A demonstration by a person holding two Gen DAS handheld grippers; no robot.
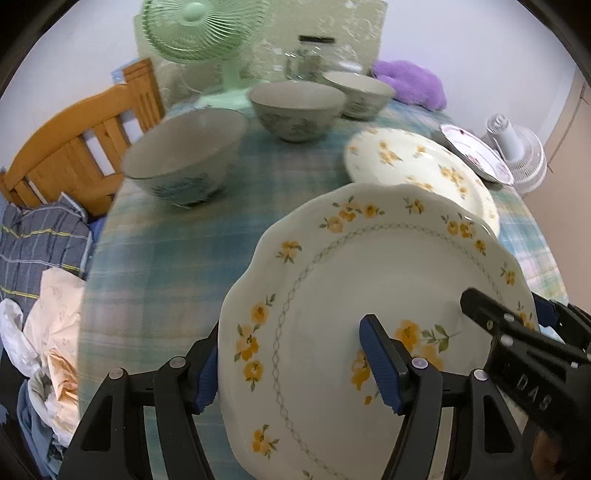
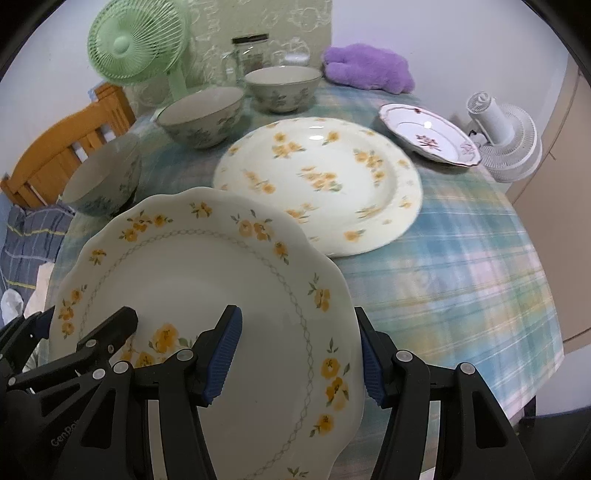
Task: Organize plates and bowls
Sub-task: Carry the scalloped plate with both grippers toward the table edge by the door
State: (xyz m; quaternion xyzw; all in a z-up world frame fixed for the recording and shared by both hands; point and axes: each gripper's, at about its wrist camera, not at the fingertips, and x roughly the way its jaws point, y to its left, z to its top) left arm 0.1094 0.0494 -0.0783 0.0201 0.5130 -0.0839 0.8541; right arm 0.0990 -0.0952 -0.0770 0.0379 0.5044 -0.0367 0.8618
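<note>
Nearest the lens: scalloped plate with yellow flowers, cream, tilted, its rim between the blue pads of both claws. The left gripper straddles the plate's left rim, one finger under the rim outside, the other finger lying on the plate's upper face. Jaws stand about half open around the rim; the inner pad touches the surface. The right gripper does the same on the opposite rim of the scalloped plate: one pad on the face, the other outside the edge. It also stands mid-open, closed around the rim. Each claw shows in the other's view at the plate's far side. The plate appears held off the checked tablecloth.

Ahead of the claws, just beyond the held plate: large flowered plate flat on the cloth. Further ahead and to the right: small plate with red motif, near the table edge, with a white fan beyond it.

Ahead and to the left: three bowls. Near bowl, middle bowl, far bowl; upright, apart from one another.

Behind the bowls: green fan, glass jar, purple plush item. Far left: wooden chair.
</note>
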